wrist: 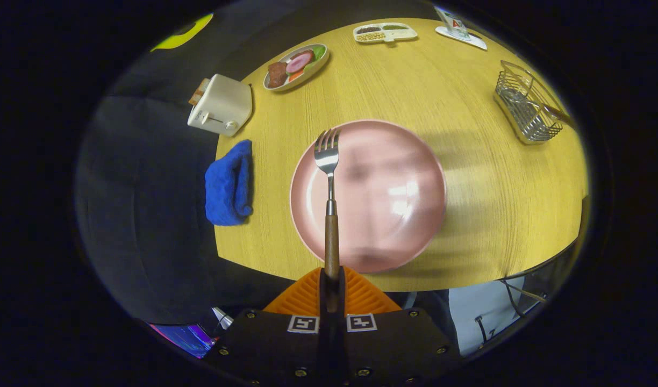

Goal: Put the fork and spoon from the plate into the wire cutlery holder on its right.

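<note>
I have the fork (329,201) pinched by the end of its wooden handle, the two fingers (307,295) pressed together on it so the shaft runs straight ahead and the tines point away from me; the gripper (331,293) holds it raised above the pink plate (385,215), which looks bare — I see no spoon on it. The wire cutlery holder (528,110) stands well off to the right on the wooden table (469,226), and something with a handle seems to lean in it already, though I cannot make out what.

I judge the fork stiff and fairly light, yet top-heavy in this hold; the metal head sits far from the pinch, so it may swing or pivot if I turn my wrist sharply. The wooden handle ought to give better friction than the polished steel neck — I would keep the hold there; a firm squeeze should not harm it. The holder's wire walls could snag the tines, so going in from above seems safest.
</note>
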`<state>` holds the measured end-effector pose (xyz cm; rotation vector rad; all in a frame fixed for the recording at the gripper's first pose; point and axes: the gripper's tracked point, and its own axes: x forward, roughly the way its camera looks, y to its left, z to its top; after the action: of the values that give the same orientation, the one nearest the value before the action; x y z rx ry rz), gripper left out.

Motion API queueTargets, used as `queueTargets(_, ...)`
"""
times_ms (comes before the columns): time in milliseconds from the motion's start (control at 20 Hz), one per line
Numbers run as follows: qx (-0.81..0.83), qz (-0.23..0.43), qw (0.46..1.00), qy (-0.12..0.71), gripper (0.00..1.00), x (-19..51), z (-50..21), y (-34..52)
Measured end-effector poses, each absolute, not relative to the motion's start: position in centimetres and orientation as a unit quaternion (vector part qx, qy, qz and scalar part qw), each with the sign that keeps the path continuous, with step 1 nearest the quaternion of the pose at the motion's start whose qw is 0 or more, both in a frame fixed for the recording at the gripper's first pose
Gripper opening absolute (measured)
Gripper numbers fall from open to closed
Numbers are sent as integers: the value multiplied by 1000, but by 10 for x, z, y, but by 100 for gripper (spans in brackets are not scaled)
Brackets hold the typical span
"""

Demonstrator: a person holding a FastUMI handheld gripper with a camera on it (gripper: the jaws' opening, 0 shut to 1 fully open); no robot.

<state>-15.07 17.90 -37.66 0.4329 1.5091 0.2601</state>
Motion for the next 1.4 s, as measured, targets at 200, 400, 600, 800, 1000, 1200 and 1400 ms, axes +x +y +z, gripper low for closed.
queueTargets(200,208,92,717,659,5,-129,-356,140)
queueTargets(400,206,61,731,647,5,-114,-335,83)
queueTargets(600,204,25,734,648,4,-104,-325,29)
queueTargets(800,194,-1,728,657,5,-105,-324,-14)
queueTargets(1000,205,-16,703,681,4,-113,-329,-33)
queueTargets(1200,223,-24,677,701,4,-109,-331,-41)
queueTargets(1400,239,-32,650,721,5,-99,-334,-42)
